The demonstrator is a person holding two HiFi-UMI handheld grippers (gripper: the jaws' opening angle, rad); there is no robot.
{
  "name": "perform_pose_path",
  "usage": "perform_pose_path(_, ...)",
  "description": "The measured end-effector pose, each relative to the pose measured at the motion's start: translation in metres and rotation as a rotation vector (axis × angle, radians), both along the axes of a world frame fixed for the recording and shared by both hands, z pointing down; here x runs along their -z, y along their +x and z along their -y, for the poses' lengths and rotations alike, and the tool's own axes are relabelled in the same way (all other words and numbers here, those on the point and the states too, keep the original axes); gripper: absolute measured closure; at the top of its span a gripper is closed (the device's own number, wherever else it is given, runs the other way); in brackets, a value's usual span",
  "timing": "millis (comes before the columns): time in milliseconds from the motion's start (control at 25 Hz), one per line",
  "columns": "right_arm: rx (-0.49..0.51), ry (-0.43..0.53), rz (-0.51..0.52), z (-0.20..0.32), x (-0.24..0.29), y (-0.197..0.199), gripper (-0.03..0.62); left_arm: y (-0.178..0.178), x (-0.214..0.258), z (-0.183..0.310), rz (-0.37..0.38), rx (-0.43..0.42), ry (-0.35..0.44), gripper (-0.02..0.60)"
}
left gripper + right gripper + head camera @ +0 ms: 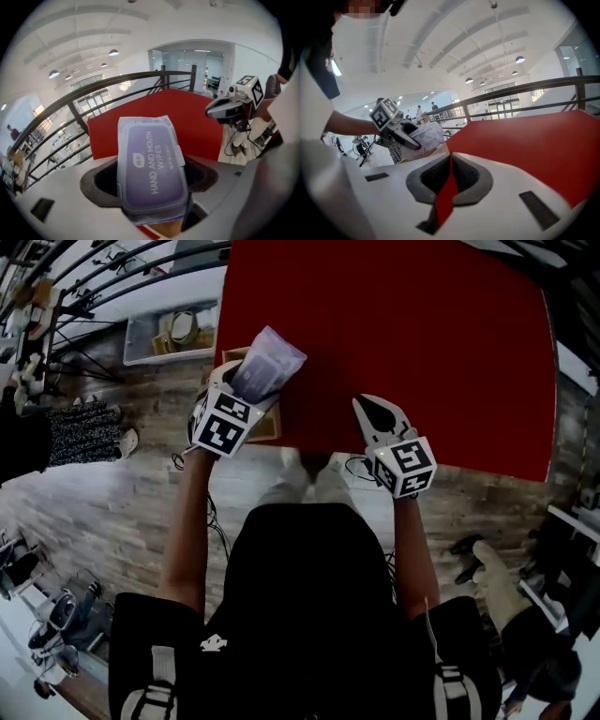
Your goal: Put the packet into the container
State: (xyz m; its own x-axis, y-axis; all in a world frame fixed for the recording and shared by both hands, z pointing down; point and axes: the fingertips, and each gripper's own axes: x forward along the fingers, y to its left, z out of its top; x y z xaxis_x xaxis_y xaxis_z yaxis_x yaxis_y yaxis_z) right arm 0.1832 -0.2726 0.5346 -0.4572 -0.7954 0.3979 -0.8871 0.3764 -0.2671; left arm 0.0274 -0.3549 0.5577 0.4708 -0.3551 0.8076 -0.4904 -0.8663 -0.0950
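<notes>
Head view: a person in a black top reaches both forearms forward to the near edge of the red table [422,343].

Left gripper [242,392]: the jaws stand wide and pinch the packet [151,168], a purple-labelled pouch of wipes, by its two long sides.
- The packet's long axis runs in line with the jaws.
- Its near end sits deep between them. Its far end sticks out past the tips, pointing away from the person and a little to the right.
- The label face is turned up toward the gripper's camera.
- The packet is over the tan container [267,426], not inside it. The container sits at the table's near left edge.

Right gripper [367,411]: the jaws are pressed together with nothing between them. It hangs over the table's near edge, apart from the container.

Past the table there is a dark railing [117,86].
</notes>
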Motion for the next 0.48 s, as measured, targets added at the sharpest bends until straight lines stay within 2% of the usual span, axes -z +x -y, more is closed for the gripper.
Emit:
perform_pose_path(200, 0.098, -0.006, -0.014, 0.016, 0.005, -0.04, 0.577, -0.04, -0.01, -0.01, -0.018, 0.203, -0.027, 0.196)
perform_pose_path(480, 0.182, 0.008, -0.043, 0.025, 0.01, -0.063, 0.576, -0.053, -0.02, -0.022, -0.036, 0.399, -0.065, 0.196)
